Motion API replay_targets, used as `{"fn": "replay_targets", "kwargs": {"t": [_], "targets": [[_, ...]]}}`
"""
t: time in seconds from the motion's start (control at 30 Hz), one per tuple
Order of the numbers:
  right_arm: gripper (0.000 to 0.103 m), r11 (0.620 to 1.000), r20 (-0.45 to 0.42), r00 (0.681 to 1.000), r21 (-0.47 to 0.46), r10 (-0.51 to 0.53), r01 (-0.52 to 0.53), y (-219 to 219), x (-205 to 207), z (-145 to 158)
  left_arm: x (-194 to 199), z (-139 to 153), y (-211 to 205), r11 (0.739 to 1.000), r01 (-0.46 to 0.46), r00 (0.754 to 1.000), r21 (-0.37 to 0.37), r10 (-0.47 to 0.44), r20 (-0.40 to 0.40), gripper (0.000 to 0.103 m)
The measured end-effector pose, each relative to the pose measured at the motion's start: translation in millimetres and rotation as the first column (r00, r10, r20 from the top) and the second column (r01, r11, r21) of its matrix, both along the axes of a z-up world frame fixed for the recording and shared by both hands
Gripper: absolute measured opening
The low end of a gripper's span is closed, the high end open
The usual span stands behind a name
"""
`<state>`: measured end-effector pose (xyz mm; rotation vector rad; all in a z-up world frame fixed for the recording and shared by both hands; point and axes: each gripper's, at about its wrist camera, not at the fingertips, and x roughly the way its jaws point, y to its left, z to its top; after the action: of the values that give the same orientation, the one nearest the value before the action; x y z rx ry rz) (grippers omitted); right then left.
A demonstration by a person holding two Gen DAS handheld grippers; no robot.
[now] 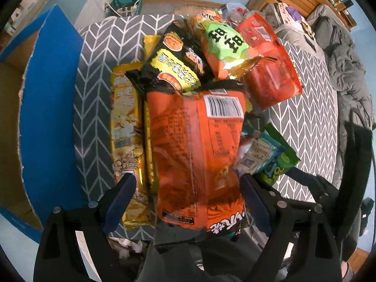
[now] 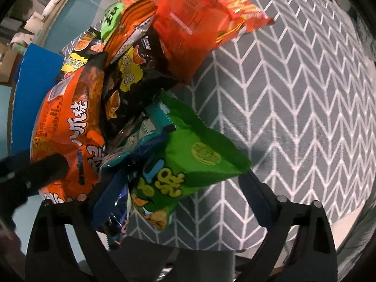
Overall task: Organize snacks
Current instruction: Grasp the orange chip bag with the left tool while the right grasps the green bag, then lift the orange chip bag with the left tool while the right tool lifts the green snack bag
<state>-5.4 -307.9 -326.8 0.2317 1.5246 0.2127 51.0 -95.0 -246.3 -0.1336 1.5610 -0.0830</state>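
Grey chevron cloth [image 1: 98, 108] under a snack heap. Left wrist view – left gripper [image 1: 189, 202] spread wide astride the orange bag [image 1: 188, 145], pads not visibly pressing; yellow pack [image 1: 125, 127] beside that bag. Right wrist view – right gripper [image 2: 181, 197] spread around the green bag [image 2: 195, 162], right of the orange bag [image 2: 68, 127]; contact unclear.

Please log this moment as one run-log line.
left gripper: open over orange bag | right gripper: open over green bag | snacks piled on cloth
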Motion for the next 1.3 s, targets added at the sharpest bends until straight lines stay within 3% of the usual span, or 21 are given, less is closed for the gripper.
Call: {"fn": "replay_targets", "kwargs": {"t": [0.13, 0.2, 0.3, 0.47, 0.7, 0.93, 1.17, 1.27, 1.3], "targets": [[0.058, 1.0, -0.038, 0.999, 0.004, 0.009, -0.008, 5.8, 11.3, -17.1, -0.4, -4.8, -0.1, 1.0, -0.018, 1.0, -0.019, 0.017, -0.015, 0.087], [0.052, 1.0, -0.047, 0.999, -0.004, 0.01, -0.01, 11.3, 17.0, -28.3, 0.0, -8.8, -2.0, 0.999, -0.031, 0.999, -0.028, 0.03, -0.03, 0.079], [0.047, 0.998, -0.028, 0.999, -0.059, 0.03, -0.031, 2.3, 20.1, -30.1, 1.3, -14.9, -2.7, 0.998, -0.051, 0.998, -0.041, 0.049, -0.051, 0.076], [0.047, 0.979, 0.018, 0.996, -0.187, 0.082, -0.077, -14.5, 31.5, -36.2, 1.3, -18.8, -12.2, 0.999, -0.047, 0.997, -0.021, 0.046, -0.063, 0.076], [0.047, 0.99, 0.023, 0.997, -0.127, 0.072, -0.068, -32.7, 53.2, -47.5, 9.2, -31.9, -31.5, 0.997, -0.081, 0.994, 0.012, 0.082, -0.073, 0.078], [0.049, 0.989, 0.005, 0.997, -0.13, 0.071, -0.07, -28.6, 77.7, -69.8, 15.0, -44.8, -38.8, 0.989, -0.146, 0.986, 0.024, 0.147, -0.078, 0.078], [0.057, 0.983, -0.031, 0.999, -0.177, 0.04, -0.045, -6.7, 99.5, -104.6, 10.5, -51.4, -39.1, 0.991, -0.135, 0.989, 0.022, 0.136, -0.057, 0.064], [0.05, 0.977, -0.022, 0.997, -0.2, 0.073, -0.076, 15.5, 91.4, -118.4, 6.3, -46.3, -36.1, 0.996, -0.091, 0.995, 0.019, 0.092, -0.039, 0.055], [0.043, 0.978, -0.018, 0.996, -0.19, 0.085, -0.087, 17.4, 94.2, -120.9, 5.8, -45.2, -36.5, 0.997, -0.077, 0.996, 0.019, 0.078, -0.033, 0.053]]}}
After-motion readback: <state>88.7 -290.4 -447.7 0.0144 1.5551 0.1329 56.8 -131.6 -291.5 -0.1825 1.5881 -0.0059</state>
